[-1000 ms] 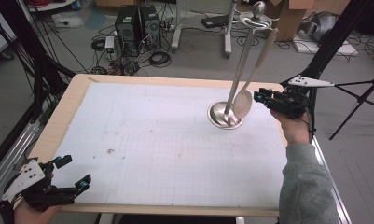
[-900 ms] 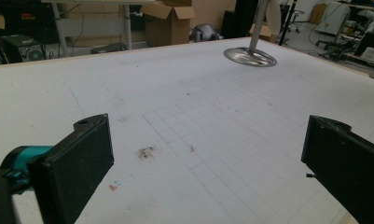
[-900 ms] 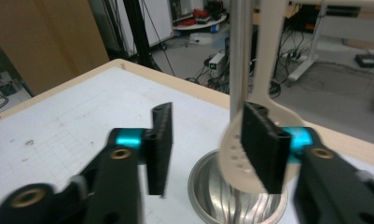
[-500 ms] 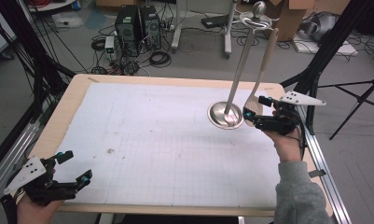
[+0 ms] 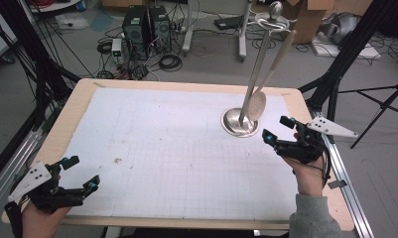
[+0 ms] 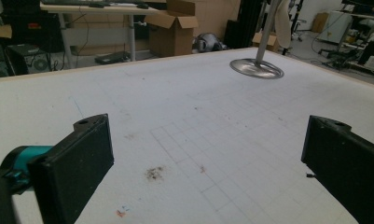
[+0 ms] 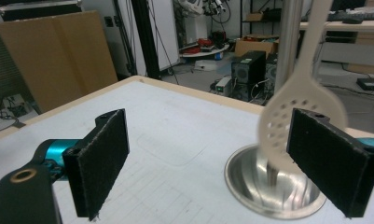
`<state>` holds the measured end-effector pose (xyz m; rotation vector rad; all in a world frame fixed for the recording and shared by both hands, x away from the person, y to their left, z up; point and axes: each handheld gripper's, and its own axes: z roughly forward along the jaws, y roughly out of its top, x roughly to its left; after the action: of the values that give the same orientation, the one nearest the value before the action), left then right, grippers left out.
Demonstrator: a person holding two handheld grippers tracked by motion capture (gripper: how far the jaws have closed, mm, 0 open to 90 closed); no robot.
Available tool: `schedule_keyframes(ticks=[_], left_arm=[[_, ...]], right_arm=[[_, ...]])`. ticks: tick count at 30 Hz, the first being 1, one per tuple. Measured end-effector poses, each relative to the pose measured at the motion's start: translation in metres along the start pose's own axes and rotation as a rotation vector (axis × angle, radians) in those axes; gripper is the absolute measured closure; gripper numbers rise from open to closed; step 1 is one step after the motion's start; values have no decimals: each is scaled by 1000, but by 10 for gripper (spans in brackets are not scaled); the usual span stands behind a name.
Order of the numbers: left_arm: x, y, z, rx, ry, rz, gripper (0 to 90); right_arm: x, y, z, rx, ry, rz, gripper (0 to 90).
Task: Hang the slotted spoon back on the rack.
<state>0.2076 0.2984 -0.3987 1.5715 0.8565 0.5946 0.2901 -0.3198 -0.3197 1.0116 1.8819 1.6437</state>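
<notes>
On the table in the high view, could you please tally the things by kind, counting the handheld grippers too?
Metal utensil stand: 1
Slotted spoon hanging from the stand: 1
Grippers: 2, the left gripper and the right gripper, both open with nothing between the jaws
Total: 4

I count one table (image 5: 62,129) with one white grid mat (image 5: 176,148) on it. One metal stand (image 5: 240,121) sits there, and one slotted spoon (image 5: 258,105) hangs from it. I have two claws: left claw (image 5: 80,173), right claw (image 5: 277,128).
</notes>
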Motion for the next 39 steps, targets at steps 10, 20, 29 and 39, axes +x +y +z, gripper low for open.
schedule_keyframes(ticks=[10, 20, 29, 39], left_arm=[[0, 2, 8, -9, -8, 15, 24], [3, -3, 11, -8, 6, 15, 24], [6, -6, 10, -8, 22, 21, 24], [21, -18, 4, -2, 119, -1, 24]], right_arm=[[14, -48, -7, 88, -69, -58, 116], [6, -80, -20, 48, -66, -55, 116], [2, -88, -30, 28, -100, -46, 116], [-20, -115, -50, -7, -265, 22, 116]])
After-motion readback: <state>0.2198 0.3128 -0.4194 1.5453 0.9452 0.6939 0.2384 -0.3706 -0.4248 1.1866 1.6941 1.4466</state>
